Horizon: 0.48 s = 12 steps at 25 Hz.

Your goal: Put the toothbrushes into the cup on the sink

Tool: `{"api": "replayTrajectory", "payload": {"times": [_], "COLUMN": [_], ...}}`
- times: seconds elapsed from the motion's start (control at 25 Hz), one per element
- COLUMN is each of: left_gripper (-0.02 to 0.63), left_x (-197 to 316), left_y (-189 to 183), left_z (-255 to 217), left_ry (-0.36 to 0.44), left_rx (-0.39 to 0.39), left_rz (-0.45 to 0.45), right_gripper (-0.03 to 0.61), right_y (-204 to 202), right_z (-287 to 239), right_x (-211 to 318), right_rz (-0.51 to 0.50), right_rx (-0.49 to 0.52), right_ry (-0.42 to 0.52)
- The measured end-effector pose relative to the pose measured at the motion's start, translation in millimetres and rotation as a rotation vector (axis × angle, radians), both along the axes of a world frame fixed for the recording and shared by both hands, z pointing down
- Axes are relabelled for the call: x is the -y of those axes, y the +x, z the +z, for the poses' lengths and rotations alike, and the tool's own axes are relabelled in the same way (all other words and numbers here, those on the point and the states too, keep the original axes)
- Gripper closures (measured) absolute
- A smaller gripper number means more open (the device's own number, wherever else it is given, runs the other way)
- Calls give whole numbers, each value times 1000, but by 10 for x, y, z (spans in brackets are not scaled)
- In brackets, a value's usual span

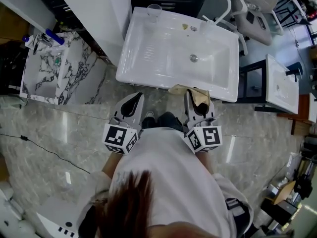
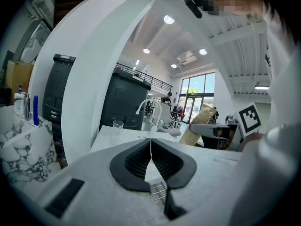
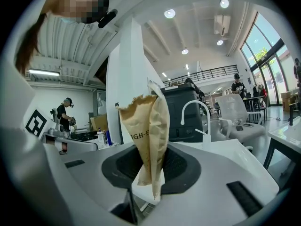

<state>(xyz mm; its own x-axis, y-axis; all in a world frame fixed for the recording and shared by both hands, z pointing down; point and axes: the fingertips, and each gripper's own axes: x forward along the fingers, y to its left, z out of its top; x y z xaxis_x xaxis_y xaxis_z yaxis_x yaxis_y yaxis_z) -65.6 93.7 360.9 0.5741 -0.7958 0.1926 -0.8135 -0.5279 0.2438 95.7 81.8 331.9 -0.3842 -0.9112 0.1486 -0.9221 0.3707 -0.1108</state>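
Holding tan crumpled paper packet (image 3: pixel 149 135) upright in clenched right gripper (image 3: pixel 151 160), probably toothbrushes inside, for carrying sinkward. Nothing in pinched-shut left gripper (image 2: pixel 151 148). Spotted clear plastic cup (image 1: pixel 154 10) on white ceramic sink's (image 1: pixel 130 48) far-left corner.

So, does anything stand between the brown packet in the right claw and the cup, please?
Nothing visible does: only the bare basin of the sink lies between the packet and the cup at its back-left corner; the faucet stands off to the right.

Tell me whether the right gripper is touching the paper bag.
Touching. Right gripper view: the right gripper has its fingers clamped on the paper bag.
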Motion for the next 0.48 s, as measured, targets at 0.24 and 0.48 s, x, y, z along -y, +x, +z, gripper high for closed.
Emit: {"api": "replayTrajectory", "payload": {"times": [0.24, 0.48], "left_gripper": [598, 598], "left_x": [101, 357], "left_y": [34, 22], "left_z": [49, 142], "left_ry": [-28, -53], "left_rx": [-12, -15], "left_rz": [-8, -45], "right_gripper": [486, 486], "right_y": [-10, -34], "right_z": [44, 140], "right_x": [134, 418], "right_rz": [-17, -49], "right_rx": [-7, -13], "right_ry": [-25, -53]}}
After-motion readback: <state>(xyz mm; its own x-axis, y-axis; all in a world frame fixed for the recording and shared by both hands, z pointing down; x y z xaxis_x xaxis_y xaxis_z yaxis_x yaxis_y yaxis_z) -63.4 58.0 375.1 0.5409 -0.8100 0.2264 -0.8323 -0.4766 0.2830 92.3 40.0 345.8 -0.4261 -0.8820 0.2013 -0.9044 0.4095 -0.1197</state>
